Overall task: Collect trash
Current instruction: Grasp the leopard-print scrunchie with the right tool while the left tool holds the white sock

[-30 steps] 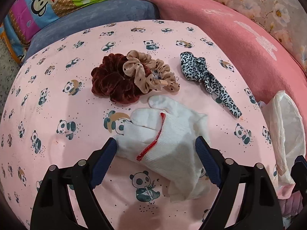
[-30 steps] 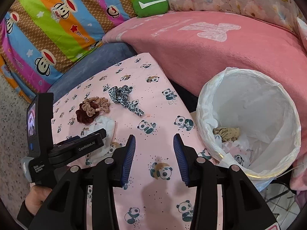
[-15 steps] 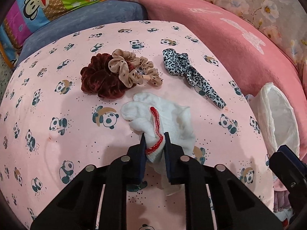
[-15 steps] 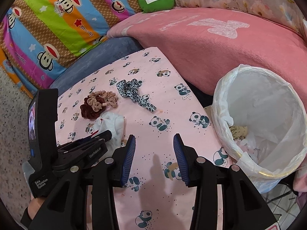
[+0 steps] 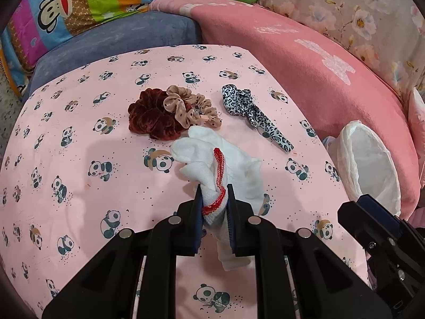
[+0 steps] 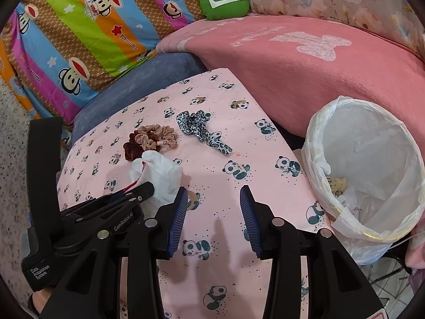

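Right wrist view: we find the lined bin [image 6: 398, 143] beside the panda sheet [image 6: 212, 175], holding a beige fabric scrap [image 6: 336, 184] and crumpled white litter. The left gripper [image 5: 214, 207] pinches the white glove [image 5: 212, 156] just above the sheet; the right gripper [image 6: 212, 210] stands spread, empty.

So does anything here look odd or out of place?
Mostly the white glove: it hangs crumpled from the left gripper, pinched at its red-trimmed cuff. The bin liner sags unevenly over the bin's rim. Nothing looks spilled or broken.
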A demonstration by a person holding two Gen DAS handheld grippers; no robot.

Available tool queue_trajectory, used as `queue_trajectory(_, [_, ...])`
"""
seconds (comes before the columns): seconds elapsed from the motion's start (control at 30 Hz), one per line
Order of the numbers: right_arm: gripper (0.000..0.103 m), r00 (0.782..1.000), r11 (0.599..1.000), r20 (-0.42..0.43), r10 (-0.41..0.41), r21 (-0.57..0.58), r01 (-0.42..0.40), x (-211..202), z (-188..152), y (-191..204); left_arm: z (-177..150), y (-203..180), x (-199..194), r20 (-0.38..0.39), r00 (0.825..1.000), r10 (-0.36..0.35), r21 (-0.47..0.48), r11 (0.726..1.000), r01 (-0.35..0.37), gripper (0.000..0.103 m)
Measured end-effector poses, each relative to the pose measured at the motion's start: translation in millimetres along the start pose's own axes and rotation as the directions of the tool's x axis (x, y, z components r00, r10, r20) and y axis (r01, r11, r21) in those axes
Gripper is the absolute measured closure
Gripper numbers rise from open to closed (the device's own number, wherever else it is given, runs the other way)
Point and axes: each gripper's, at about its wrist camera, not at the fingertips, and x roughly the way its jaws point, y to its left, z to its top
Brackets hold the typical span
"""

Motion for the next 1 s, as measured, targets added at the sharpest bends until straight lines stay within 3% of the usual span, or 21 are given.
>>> queue_trajectory(0.43, [0.06, 1.0, 1.0, -0.003, 0.021, 0.01, -0.021, 16.3, 17.4, 11.6, 11.3, 30.0, -22.1, 0.058, 0.998, 0.021, -0.032, 0.999, -0.019, 0.088])
queue_trajectory(1.0, [0.061, 0.997, 1.0, -0.069, 0.016, 0.019, -0.015, 113.9, 78.6, 15.0, 41.4, 61.6, -3.6, 0.072, 0.997, 0.041, -0.06, 0.998, -0.036, 0.088])
